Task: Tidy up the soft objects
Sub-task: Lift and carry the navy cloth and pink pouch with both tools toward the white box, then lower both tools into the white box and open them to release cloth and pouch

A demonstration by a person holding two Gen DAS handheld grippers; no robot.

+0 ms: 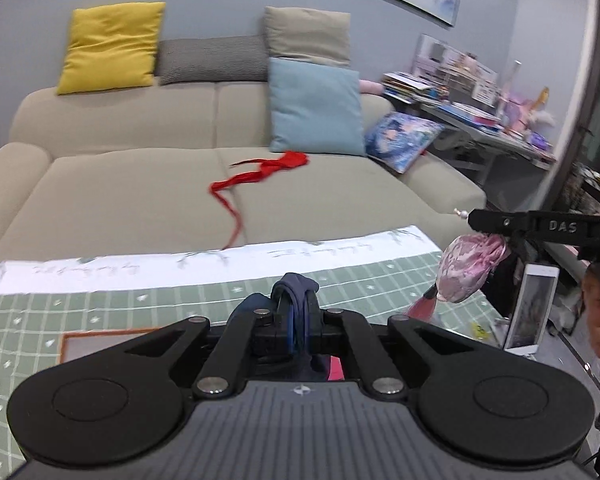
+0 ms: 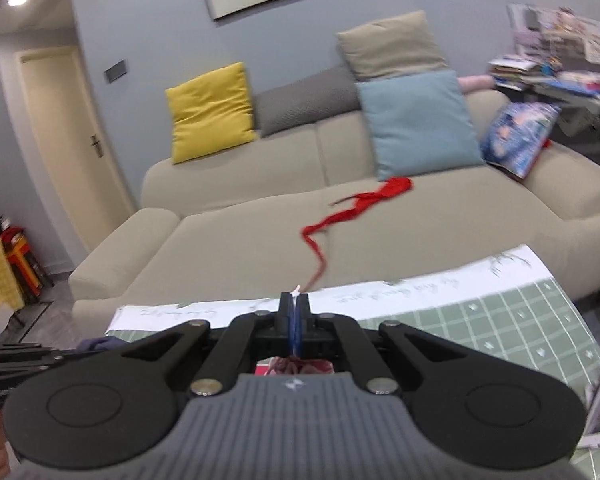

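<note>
Both jaws clamped: left gripper (image 1: 296,312) pinches dark blue cloth (image 1: 296,284), right gripper (image 2: 295,322) grips pink patterned fabric (image 1: 470,266), both above the green checked table cover (image 1: 112,312). Red scarf (image 1: 260,178) lies on sofa (image 1: 140,184) beyond.

Most of the navy cloth (image 1: 296,292) disappears behind the left gripper (image 1: 296,308). The pink pouch (image 2: 296,368) shows only as a sliver (at 6 o'clock). The desk clutter (image 1: 480,92) at 2 o'clock is too small to tell.
</note>
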